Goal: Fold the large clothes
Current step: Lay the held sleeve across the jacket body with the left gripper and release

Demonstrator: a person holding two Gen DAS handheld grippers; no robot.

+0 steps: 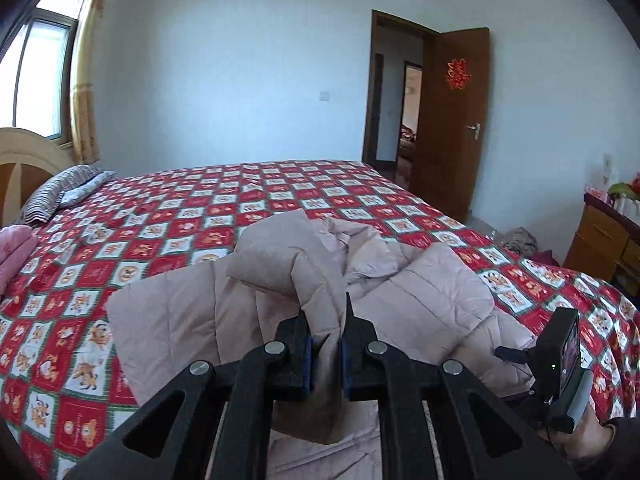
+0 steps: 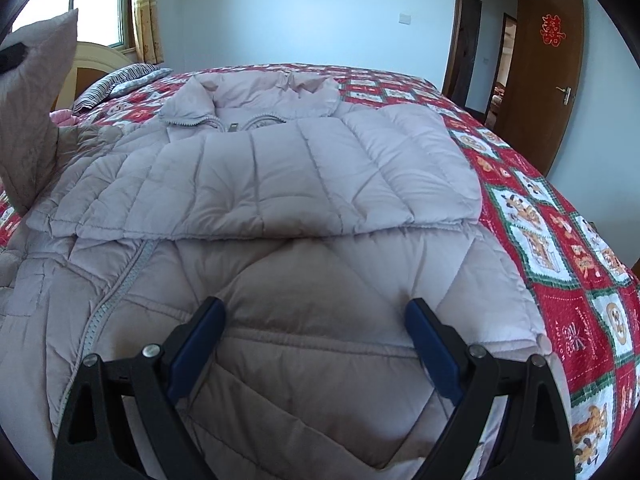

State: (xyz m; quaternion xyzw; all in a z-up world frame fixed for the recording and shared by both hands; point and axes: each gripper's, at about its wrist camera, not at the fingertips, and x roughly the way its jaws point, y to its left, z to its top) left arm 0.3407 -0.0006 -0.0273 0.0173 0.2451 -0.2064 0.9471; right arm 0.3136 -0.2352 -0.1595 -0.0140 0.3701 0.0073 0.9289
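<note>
The left tongs [image 1: 326, 344] pinch a sleeve of the pale pink quilted puffer jacket [image 2: 280, 184], lifted above its body on the bed; the right tongs [image 2: 316, 344], spread, rest on its hem, collar straight ahead.

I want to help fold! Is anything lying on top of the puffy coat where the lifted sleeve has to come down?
Nothing visible is in the way. The left gripper is shut on the sleeve and holds it up. The folded coat under it is bare, and the open right gripper sits low at the near edge. The pillow lies off beside the collar.
</note>
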